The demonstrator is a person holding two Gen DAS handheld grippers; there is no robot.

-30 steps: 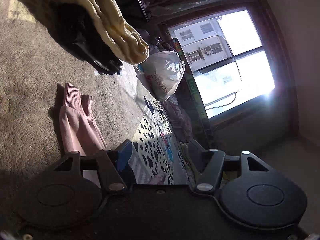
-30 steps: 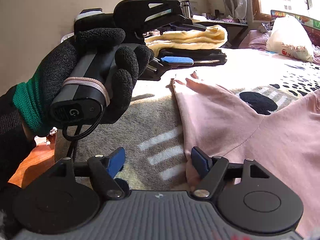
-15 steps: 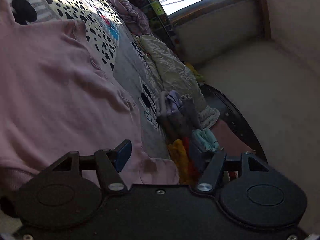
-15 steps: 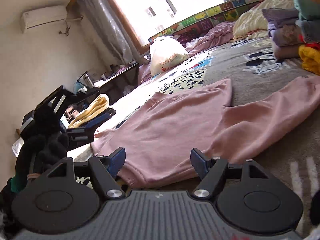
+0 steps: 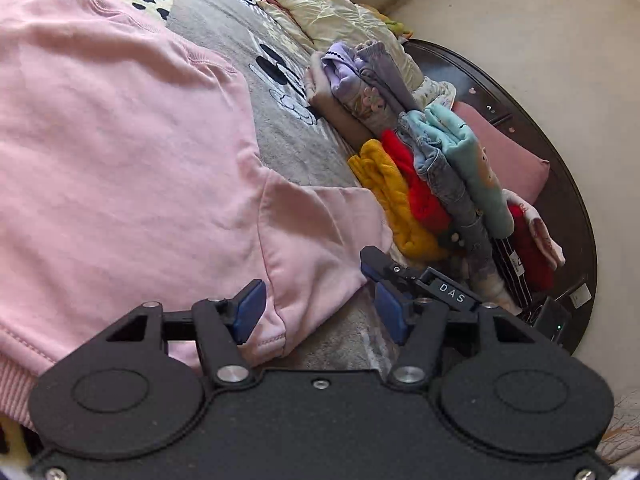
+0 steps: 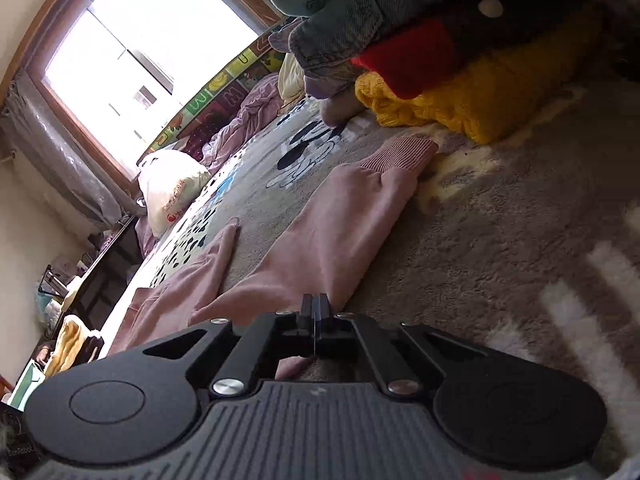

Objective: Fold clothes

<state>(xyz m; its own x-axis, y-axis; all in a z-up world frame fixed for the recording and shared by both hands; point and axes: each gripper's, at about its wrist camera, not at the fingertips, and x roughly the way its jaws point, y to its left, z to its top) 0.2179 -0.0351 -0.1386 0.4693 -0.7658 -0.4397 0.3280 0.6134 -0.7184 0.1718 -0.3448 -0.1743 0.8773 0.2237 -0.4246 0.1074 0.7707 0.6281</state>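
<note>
A bright window with a brown wooden frame fills the upper left of the right wrist view, daylight pouring in. A grey patterned blanket covers the bed. Plain cream walls rise behind a dark curved headboard.

Pink sweatshirt spread flat on grey blanket, ribbed-cuffed sleeve outstretched, apparently front-up

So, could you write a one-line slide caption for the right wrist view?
Right gripper shut on the pink sweatshirt sleeve, beside stacked folded clothes.
</note>
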